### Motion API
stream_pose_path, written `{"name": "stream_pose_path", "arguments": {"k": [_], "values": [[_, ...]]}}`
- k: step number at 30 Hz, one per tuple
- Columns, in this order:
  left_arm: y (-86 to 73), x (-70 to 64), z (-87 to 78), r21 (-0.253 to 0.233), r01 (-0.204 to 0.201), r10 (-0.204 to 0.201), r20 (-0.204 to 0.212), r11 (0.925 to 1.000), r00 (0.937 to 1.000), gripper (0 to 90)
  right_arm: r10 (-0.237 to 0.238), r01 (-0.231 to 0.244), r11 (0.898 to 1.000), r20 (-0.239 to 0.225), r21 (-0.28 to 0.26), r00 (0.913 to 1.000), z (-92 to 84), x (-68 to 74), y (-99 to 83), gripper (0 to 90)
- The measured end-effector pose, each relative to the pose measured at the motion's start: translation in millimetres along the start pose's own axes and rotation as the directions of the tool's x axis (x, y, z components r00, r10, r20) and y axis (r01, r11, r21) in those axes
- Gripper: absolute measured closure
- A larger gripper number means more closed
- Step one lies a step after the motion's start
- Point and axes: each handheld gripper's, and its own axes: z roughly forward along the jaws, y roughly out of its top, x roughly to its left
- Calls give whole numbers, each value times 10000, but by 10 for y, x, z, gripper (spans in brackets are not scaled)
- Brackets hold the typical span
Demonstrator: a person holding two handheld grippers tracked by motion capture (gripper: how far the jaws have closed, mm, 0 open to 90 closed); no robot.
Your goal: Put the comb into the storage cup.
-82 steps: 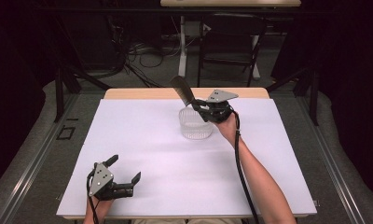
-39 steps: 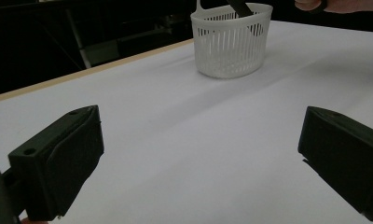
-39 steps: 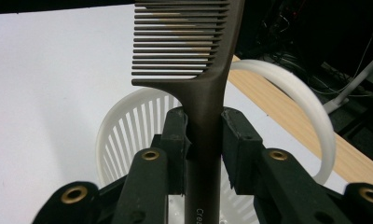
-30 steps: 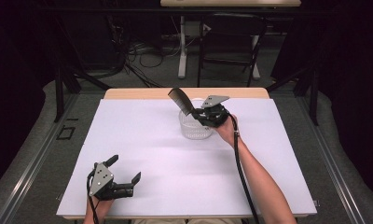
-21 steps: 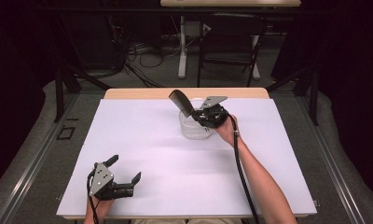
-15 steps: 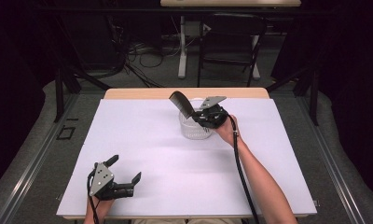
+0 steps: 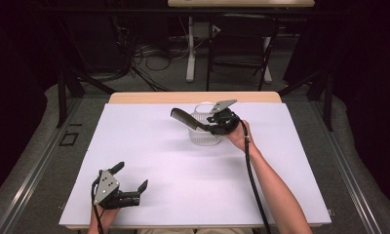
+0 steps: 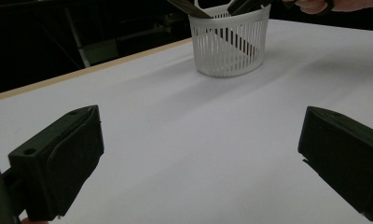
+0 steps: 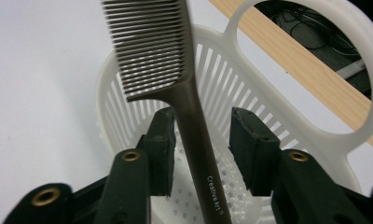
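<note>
A dark comb (image 7: 183, 119) leans in a white slatted basket (image 7: 203, 139) at the back middle of the white table. Its handle runs down inside and its teeth (image 9: 152, 46) stick out up and to the left over the rim (image 9: 110, 79). My right gripper (image 7: 208, 127) hangs over the basket and is open. The comb's handle passes between its pads, close to the left pad (image 9: 163, 149) and clear of the right one. My left gripper (image 7: 132, 175) rests open and holds nothing at the near left; in its own view, (image 8: 198, 154), the basket (image 8: 229, 42) stands far ahead.
A white sheet (image 7: 183, 185) covers the table, with a wooden edge (image 7: 193, 97) along the back. The basket has a large ring handle (image 9: 315, 70) on its far side. A chair (image 7: 239, 44) and cables lie on the floor beyond the table.
The right gripper has sunk toward the basket and the comb has tipped lower, leaning out to the left. The left gripper has stayed still.
</note>
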Motion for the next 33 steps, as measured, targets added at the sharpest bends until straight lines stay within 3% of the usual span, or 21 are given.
{"name": "stream_pose_path", "arguments": {"k": [9,20,23,24,33], "values": [[2,-4,2,-1,-11,11,12,10000,10000,3,424,-422,9985,42,-336,9991,-107,-5,27,442],[2,-3,1,-1,-9,9,15,10000,10000,3,1247,-1269,9903,-410,-564,9913,-279,12,61,277],[2,-3,1,-4,-8,8,10,10000,10000,3,1309,-1334,9896,-484,-545,9902,-307,15,60,255],[2,-3,1,-2,-9,9,11,10000,10000,3,1343,-1377,9890,-628,-538,9889,-337,25,56,207],[3,-6,2,-1,-3,3,22,10000,10000,3,1517,-1561,9860,-728,-587,9857,-467,44,15,150]]}}
